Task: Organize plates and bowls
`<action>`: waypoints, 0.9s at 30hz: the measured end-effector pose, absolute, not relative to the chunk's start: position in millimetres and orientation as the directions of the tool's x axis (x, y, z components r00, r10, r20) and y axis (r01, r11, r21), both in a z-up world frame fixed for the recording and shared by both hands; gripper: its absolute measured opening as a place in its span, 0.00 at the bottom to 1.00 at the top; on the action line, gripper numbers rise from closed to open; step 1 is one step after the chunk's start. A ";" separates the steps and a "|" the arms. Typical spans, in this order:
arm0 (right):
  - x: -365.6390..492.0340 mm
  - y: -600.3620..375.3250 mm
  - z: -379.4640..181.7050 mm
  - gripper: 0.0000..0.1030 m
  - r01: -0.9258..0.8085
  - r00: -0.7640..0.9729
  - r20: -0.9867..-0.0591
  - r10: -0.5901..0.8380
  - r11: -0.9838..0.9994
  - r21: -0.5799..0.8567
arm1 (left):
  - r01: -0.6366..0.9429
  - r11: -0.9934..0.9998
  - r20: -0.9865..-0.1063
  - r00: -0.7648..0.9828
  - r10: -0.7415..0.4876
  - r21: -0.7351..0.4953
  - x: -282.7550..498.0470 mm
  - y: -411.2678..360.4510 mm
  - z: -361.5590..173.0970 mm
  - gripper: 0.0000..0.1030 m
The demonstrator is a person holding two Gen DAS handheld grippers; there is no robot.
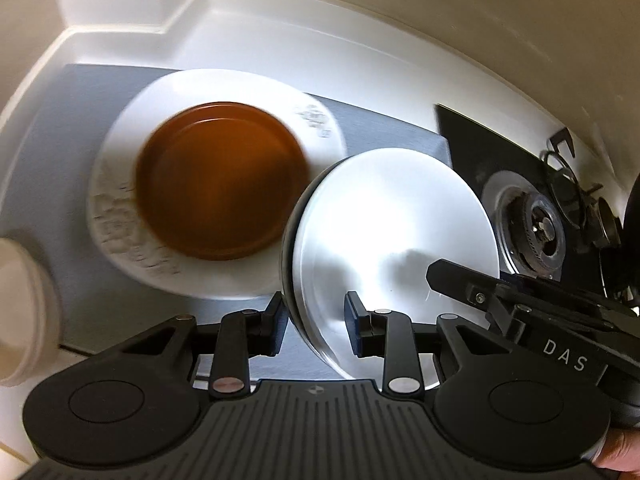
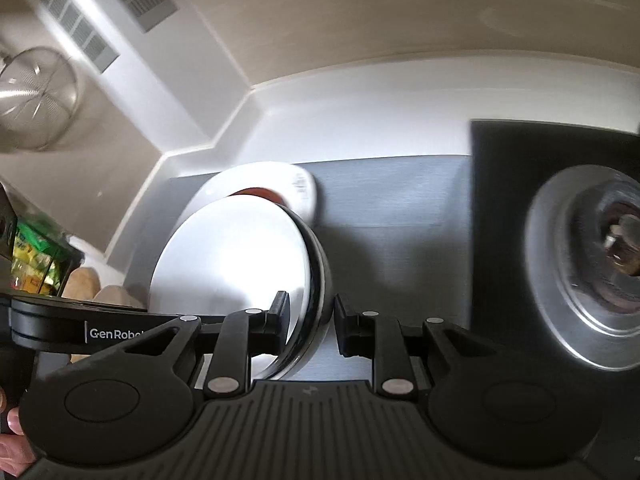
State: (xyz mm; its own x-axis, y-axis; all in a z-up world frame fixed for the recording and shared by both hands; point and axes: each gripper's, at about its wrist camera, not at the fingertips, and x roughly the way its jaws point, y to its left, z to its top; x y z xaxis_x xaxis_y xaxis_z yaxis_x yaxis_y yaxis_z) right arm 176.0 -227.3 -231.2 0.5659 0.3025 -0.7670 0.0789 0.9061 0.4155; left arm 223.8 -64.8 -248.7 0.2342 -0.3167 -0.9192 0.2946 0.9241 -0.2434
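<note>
The dark-sided bowl [image 1: 394, 240] is pinched at opposite rim points, narrow jaws of the left gripper [image 1: 316, 320] and right gripper [image 2: 310, 324] each closed on its wall. It hangs just above the grey tabletop [image 2: 392, 208], mouth tilted; being round, no long axis is shown. Both sides should be carried level and evenly, then lowered squarely toward the brown bowl [image 1: 222, 180] in the white plate [image 1: 120, 208] beyond.

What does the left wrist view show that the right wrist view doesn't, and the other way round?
Only the left wrist view shows the brown dish whole on the white plate and a white cup. Only the right wrist view shows a metal strainer, wall vents and green packets. Both show the black-and-white bowl gripped at opposite rims by the left gripper and right gripper, plus the stove burner.
</note>
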 end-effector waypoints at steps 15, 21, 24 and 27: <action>214.2 -103.8 -210.2 0.25 -0.123 0.503 -0.753 0.425 0.897 0.424 | 0.113 0.963 -0.912 0.310 -0.267 -0.243 223.8 66.8 -223.8 0.32; 235.4 -52.7 -203.3 0.25 -0.212 0.465 -0.752 0.467 0.884 0.417 | 0.030 0.974 -0.914 0.341 -0.221 -0.224 228.0 112.0 -213.4 0.32; 245.0 -31.5 -195.5 0.25 -0.250 0.456 -0.748 0.482 0.876 0.413 | -0.008 0.974 -0.909 0.359 -0.210 -0.228 230.7 133.6 -206.2 0.32; 253.8 -15.0 -187.3 0.25 -0.281 0.456 -0.741 0.493 0.870 0.406 | -0.024 0.974 -0.901 0.386 -0.198 -0.224 232.2 150.2 -196.5 0.33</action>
State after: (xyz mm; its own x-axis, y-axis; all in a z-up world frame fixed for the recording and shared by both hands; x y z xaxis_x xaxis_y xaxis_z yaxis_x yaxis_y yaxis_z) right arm 253.8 -15.0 -187.3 0.4563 0.4933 -0.7405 -0.2814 0.8695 0.4059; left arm 232.2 150.2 -196.5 0.3862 -0.1976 -0.9010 -0.0240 0.9743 -0.2240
